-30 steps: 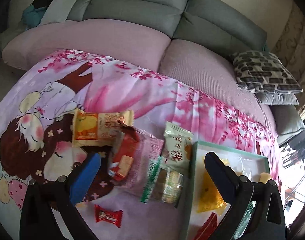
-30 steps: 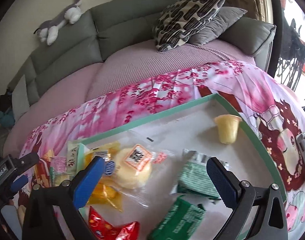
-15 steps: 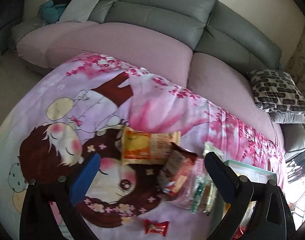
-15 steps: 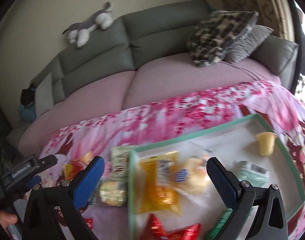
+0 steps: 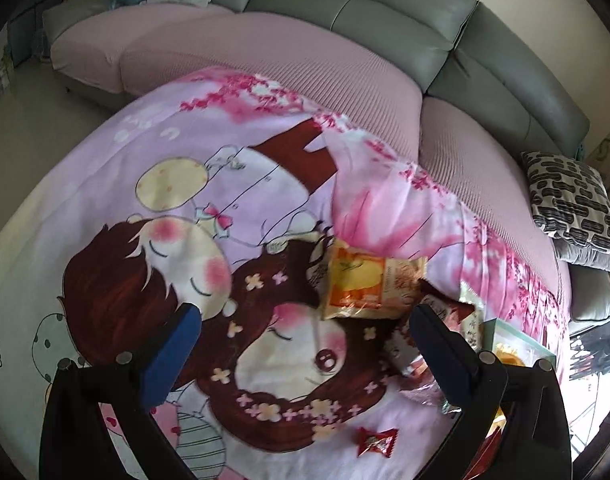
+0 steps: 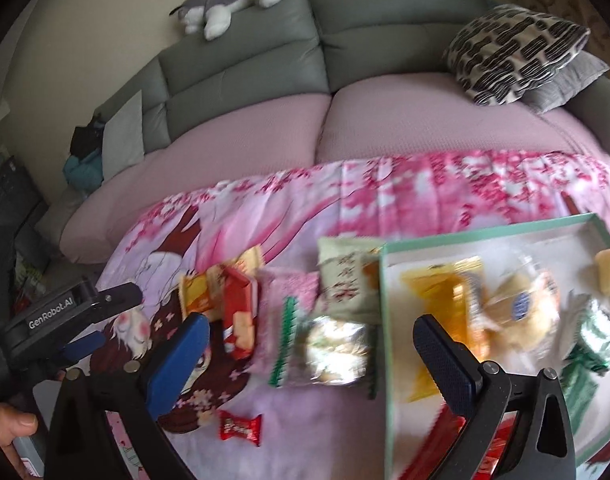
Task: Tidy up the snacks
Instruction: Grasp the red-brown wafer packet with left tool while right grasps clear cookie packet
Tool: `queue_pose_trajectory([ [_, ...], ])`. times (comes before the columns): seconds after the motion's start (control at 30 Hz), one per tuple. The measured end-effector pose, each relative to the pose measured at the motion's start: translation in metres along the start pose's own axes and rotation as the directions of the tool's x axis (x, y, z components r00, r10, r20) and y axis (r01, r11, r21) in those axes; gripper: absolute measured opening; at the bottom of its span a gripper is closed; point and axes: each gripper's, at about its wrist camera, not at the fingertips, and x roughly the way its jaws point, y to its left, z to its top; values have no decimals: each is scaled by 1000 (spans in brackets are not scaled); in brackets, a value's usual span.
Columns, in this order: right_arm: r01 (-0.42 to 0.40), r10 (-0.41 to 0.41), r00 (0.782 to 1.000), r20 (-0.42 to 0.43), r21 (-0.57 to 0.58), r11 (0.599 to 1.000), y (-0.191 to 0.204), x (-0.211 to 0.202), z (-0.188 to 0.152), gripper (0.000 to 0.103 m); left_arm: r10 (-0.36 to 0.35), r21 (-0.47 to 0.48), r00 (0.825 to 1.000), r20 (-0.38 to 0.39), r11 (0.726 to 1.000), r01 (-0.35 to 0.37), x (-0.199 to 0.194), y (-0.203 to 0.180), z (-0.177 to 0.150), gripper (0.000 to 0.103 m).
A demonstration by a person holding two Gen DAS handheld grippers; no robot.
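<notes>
Both grippers have swung left off the green-rimmed tray (image 6: pixel 481 227), the right gripper (image 6: pixel 305 354) gaping empty above the foil snack packet (image 6: pixel 333 350), the left gripper (image 5: pixel 305 344) wide apart over the cartoon blanket (image 5: pixel 145 152) — next pickup looks imminent.

cartoon-print cloth (image 5: pixel 185 184) — loose snack packets (image 6: pixel 337 312), red candy (image 6: pixel 239 427), green-rimmed tray (image 6: pixel 481 231)
</notes>
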Motion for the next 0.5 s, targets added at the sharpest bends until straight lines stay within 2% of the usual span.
queue_pose_trajectory([
  [0.23,19,-18,999,-41,18,1000,11,19,-6,103,-4,25,1000,-29,1000,4,2,6,0,103],
  [0.4,43,-42,997,-71,14,999,8,30,-11,103,-34,48,998,-55,998,36,12,-5,-4,103],
  [0.43,42,-40,996,-76,20,999,6,32,-11,101,-36,57,998,-59,998,40,14,-8,-5,103],
  [0.5,48,-46,995,-89,21,999,2,35,-11,92,-39,77,997,-68,996,44,19,-15,-6,103],
])
